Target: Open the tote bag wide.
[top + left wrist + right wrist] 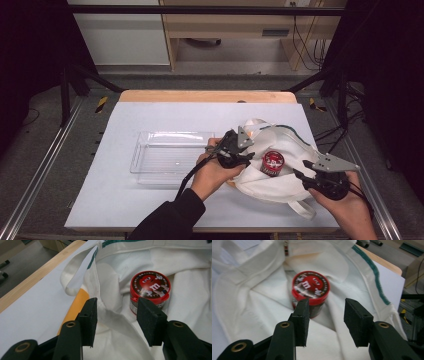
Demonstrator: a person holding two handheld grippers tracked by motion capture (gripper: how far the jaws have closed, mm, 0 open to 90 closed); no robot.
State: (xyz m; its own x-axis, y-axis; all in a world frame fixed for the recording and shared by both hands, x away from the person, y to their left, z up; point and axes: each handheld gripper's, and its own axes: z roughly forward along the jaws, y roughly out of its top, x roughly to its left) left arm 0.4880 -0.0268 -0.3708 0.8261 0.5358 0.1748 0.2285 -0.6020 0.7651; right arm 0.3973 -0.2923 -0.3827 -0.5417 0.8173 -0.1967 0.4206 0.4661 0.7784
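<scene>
A white cloth bag (280, 182) with a green-trimmed edge lies crumpled at the right of the table. On its folds stands a small can with a red M&M's lid (273, 162). My left gripper (251, 155) is at the bag's left side, open. In the left gripper view a ridge of the bag's cloth (112, 322) runs between the jaws of the left gripper (117, 302), unpinched, with the can (150, 288) just beyond its right jaw. My right gripper (299, 168) is open at the can's right; in its own view the right gripper (325, 302) has the can (310, 290) just ahead of its left jaw.
A clear plastic tray (150, 172) sits on the white mat left of the bag, close to the left hand. An orange flat thing (76, 306) pokes out from under the bag's left edge. The table's wooden far edge (207, 96) runs behind.
</scene>
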